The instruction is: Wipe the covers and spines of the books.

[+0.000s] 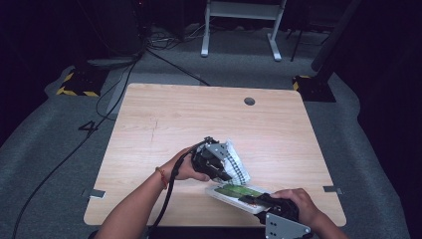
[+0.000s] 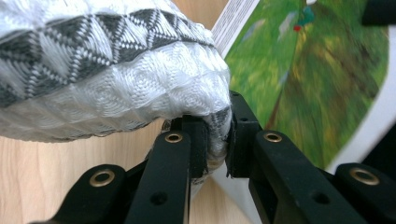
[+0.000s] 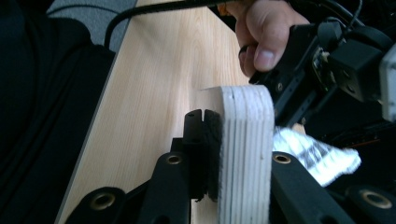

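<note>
My left gripper [image 1: 215,158] is clamped on a fold of the white woven cloth with grey triangle bands [image 1: 235,160], which lies bunched on the pale wood-grain worktop [image 1: 164,129] just beyond the thick white board book with the green picture cover [image 1: 234,194] and touching its far edge; in the left gripper view the cloth [image 2: 116,70] bulges over my two black jaws, with a pinch of fabric squeezed between the fingertips [image 2: 198,140], and the book's green cover [image 2: 317,84] sits right beside it on the wood. My right gripper [image 1: 259,200] is closed on the near corner of that book, at the front edge of the worktop, with my right hand [image 1: 298,201] wrapped around the tool behind it. In the right gripper view the book [image 3: 245,154] stands edge-on between my jaws, its stacked thick pages showing as pale layers with a rounded corner, and past it my left hand [image 3: 261,32] holds the other gripper [image 3: 308,70] above a patch of the cloth [image 3: 317,156]. Taking the book as landmark, the round grey cable hole in the worktop [image 1: 249,101] is well beyond it, near the far edge
</note>
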Action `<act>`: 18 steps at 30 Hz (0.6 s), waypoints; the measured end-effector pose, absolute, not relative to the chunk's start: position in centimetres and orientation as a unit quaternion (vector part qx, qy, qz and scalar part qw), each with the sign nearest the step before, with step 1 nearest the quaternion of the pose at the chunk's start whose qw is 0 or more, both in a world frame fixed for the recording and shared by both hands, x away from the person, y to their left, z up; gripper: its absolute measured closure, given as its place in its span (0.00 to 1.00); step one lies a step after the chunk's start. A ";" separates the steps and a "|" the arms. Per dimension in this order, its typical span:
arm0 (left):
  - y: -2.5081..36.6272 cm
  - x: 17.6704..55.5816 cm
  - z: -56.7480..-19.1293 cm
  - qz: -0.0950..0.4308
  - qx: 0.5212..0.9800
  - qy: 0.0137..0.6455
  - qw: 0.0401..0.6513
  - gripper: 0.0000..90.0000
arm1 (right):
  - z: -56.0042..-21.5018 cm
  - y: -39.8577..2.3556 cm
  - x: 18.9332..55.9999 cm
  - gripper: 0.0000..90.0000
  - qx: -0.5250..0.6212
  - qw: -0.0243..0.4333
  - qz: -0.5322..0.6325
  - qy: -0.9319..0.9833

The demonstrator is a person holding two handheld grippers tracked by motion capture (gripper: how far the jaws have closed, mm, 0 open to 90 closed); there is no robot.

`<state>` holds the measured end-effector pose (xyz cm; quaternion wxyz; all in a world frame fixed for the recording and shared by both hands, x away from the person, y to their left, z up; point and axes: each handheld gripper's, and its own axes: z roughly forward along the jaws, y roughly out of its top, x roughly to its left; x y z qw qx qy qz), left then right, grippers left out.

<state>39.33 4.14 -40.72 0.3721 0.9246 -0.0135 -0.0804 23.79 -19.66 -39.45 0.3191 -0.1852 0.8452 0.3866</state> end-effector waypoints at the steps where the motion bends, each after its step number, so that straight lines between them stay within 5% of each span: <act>1: 4.1 39.3 -40.7 -0.080 0.925 -0.013 0.372 0.90 | -39.5 -19.7 23.8 0.87 -0.185 0.319 0.387 0.845; 18: 0.4 38.6 -40.0 -0.116 0.901 -0.072 0.412 0.90 | -39.4 -17.5 23.7 0.86 -0.215 0.316 0.385 0.840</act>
